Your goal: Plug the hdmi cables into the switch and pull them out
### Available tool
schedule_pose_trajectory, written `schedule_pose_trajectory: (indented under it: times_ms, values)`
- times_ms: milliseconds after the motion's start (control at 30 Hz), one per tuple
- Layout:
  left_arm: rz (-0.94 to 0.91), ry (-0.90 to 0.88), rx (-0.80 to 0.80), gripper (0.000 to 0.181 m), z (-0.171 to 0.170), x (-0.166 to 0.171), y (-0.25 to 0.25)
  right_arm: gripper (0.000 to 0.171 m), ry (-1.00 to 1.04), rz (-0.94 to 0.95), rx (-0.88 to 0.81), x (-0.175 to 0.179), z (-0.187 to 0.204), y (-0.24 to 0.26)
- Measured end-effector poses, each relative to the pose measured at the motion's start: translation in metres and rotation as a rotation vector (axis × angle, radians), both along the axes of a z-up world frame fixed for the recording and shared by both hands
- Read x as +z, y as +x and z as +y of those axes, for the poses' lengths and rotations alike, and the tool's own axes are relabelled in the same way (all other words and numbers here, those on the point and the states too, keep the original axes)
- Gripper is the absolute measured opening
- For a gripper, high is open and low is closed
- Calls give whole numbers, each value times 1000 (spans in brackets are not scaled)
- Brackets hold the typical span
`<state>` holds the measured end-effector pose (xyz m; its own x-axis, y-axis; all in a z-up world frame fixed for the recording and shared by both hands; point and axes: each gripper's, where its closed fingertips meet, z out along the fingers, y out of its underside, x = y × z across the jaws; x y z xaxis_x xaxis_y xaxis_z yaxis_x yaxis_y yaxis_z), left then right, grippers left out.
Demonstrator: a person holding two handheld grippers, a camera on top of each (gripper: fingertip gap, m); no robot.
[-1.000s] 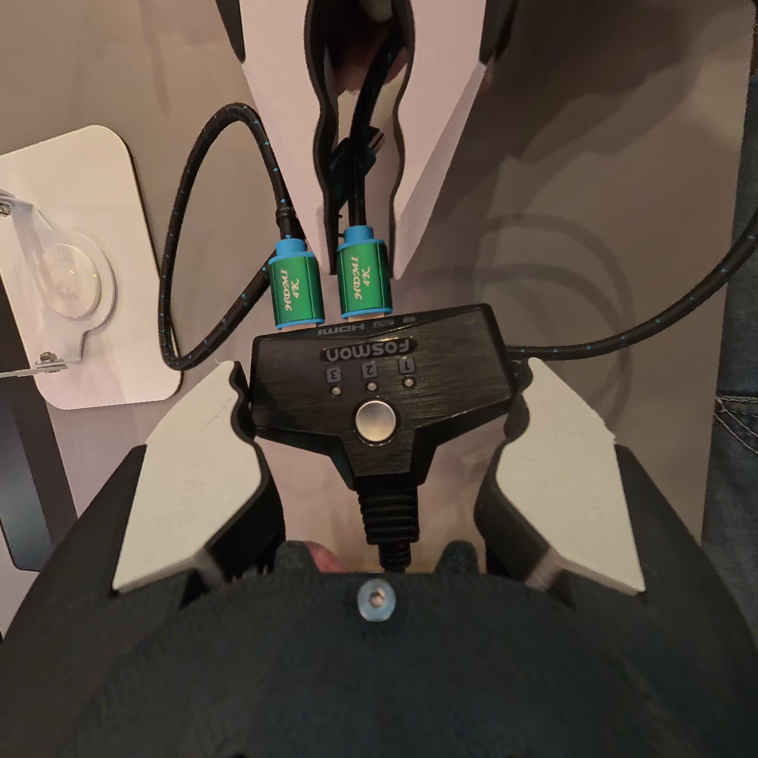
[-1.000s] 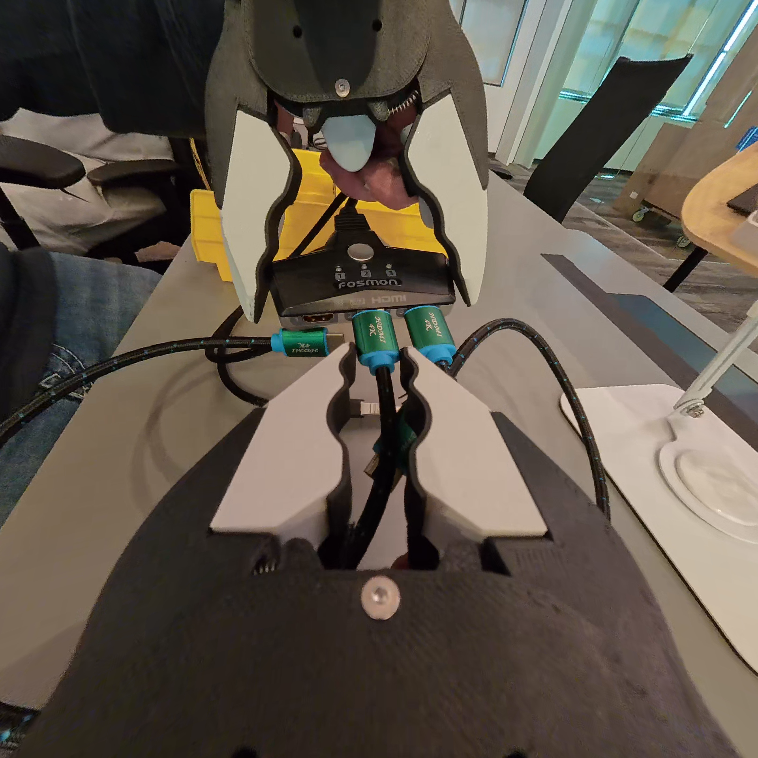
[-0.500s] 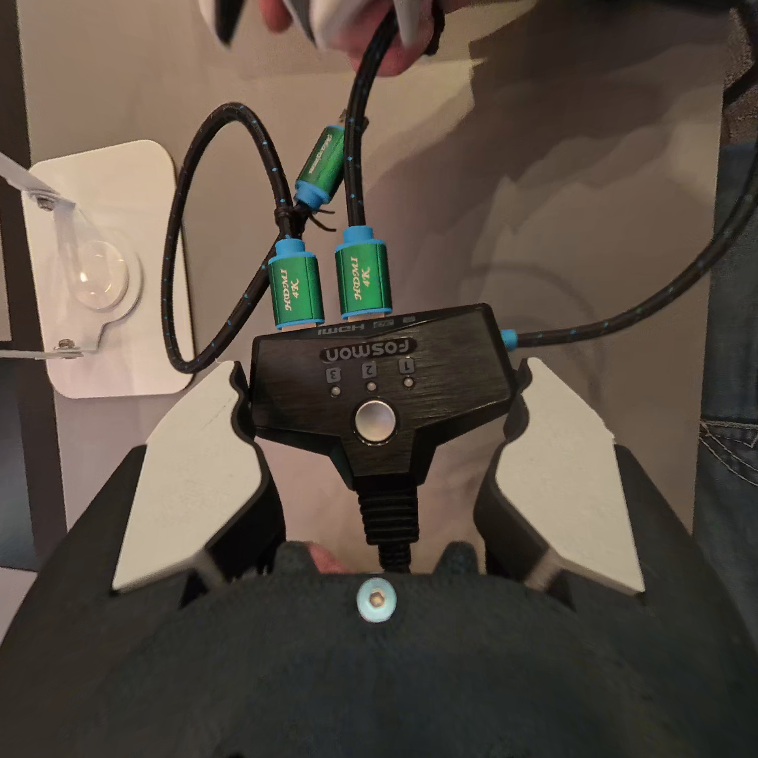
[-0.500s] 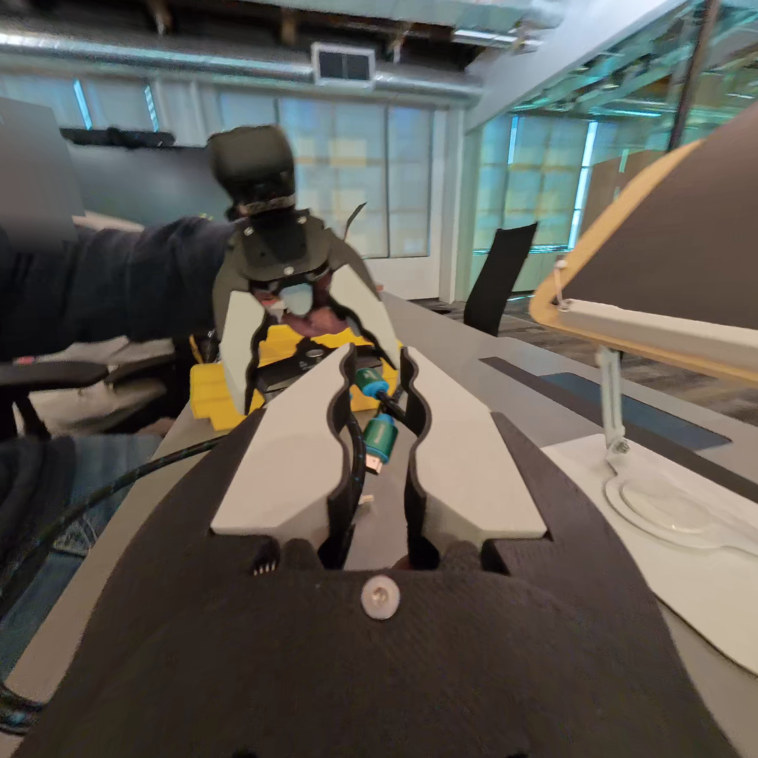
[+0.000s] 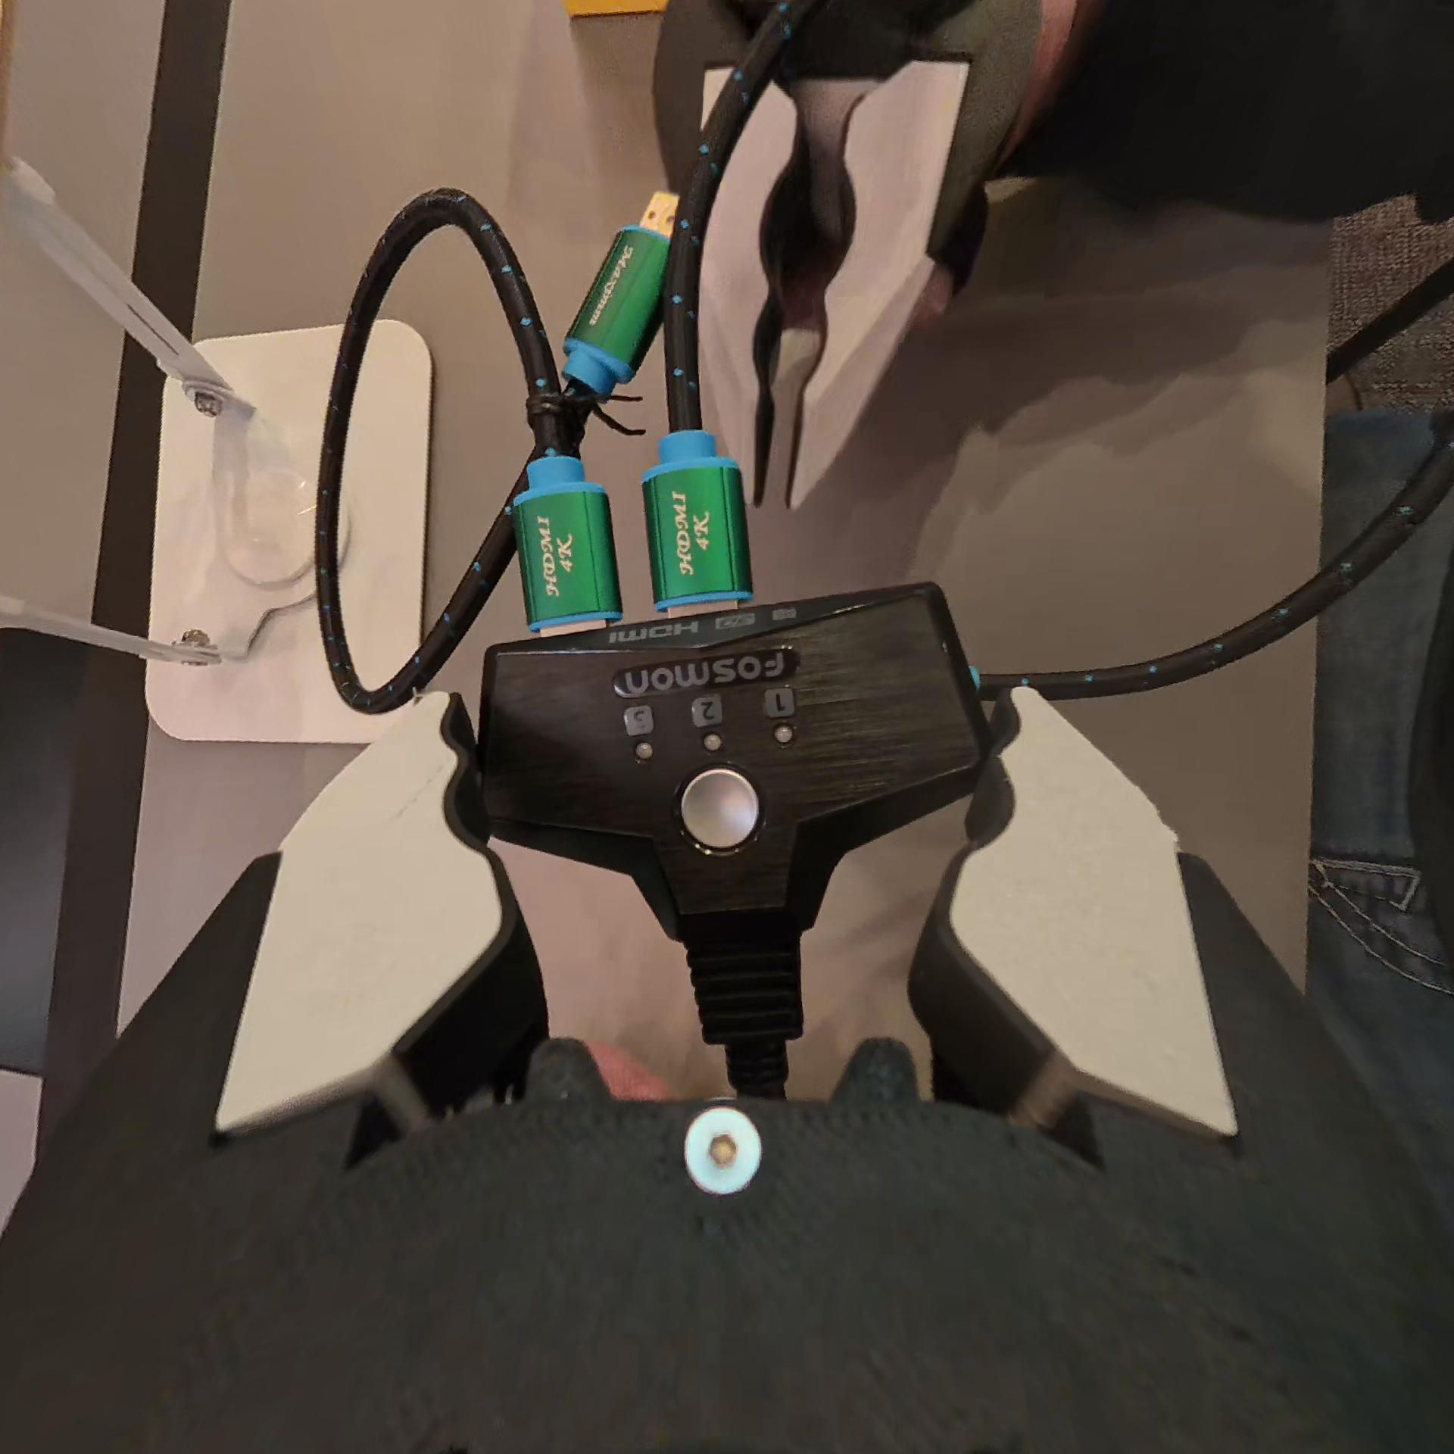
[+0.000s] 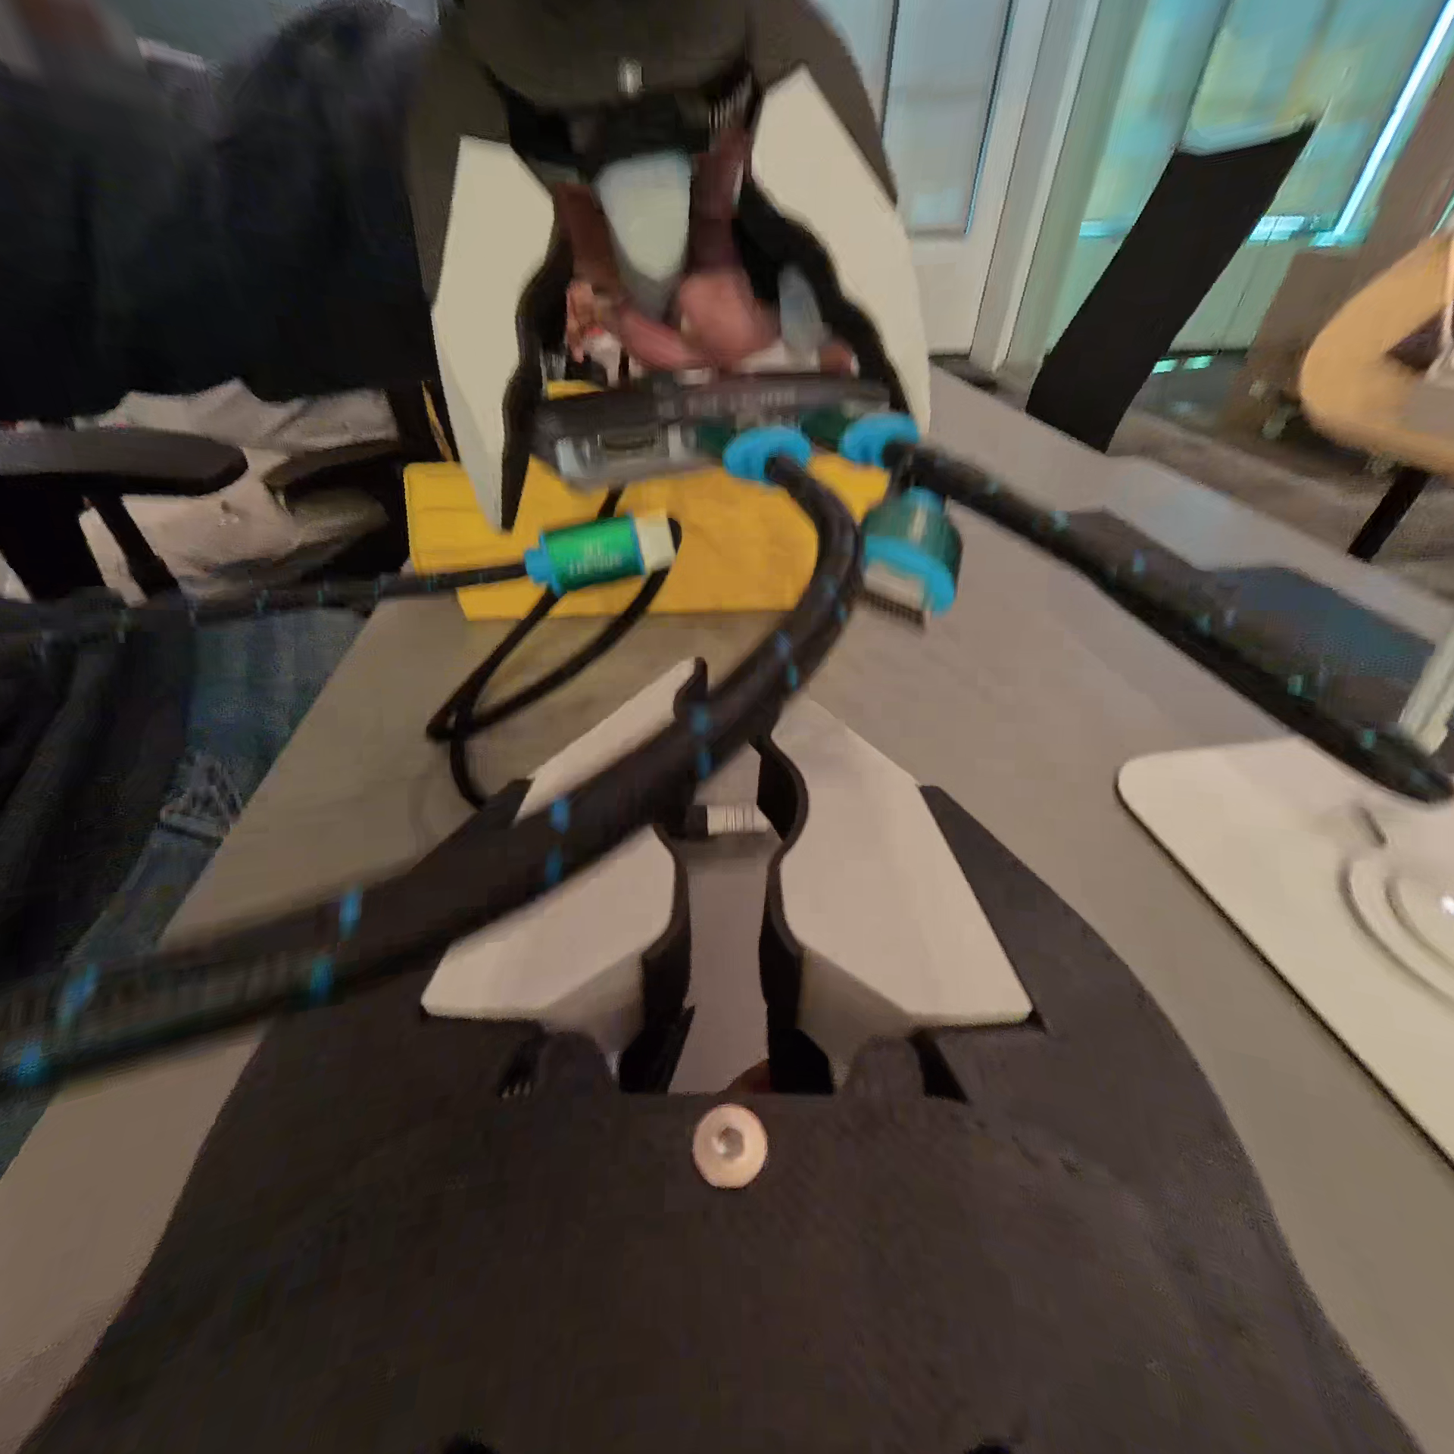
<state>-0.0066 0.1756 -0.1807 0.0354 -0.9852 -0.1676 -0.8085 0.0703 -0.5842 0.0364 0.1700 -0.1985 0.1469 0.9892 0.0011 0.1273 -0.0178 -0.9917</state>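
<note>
switch (image 5: 728, 732) with two plugs (image 5: 566, 562) seated, two loose.

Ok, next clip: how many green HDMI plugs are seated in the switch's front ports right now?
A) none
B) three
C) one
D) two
D: in the left wrist view two green plugs sit side by side in the switch, which the left tongs clamp; a third plug hangs loose behind them, and the port on the other side shows no plug.
</note>
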Motion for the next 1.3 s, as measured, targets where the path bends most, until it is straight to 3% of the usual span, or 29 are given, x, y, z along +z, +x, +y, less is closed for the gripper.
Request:
schedule_pose_trajectory:
  times_ms: [200, 333, 533, 867, 1033, 1300]
  values:
    - [-6, -24, -26, 119, -8, -7, 11, 17, 46, 197, -30, 36, 0, -1]
    - [-2, -27, -36, 119, -7, -7, 18, 27, 60, 173, -41, 33, -2, -6]
    - [-23, -39, -56, 119, -10, -3, 26, 20, 62, 290, -43, 51, -3, 1]
    - [-29, -49, -64, 119, -12, -1, 23, 23, 89, 364, -47, 60, -5, 6]
    - [18, -61, -76, 119, -15, -10, 19, 28, 101, 328, -37, 56, -9, -1]
    - [135, -32, -98, 119, -14, -31, 17, 20, 119, 179, -63, 37, -5, -6]
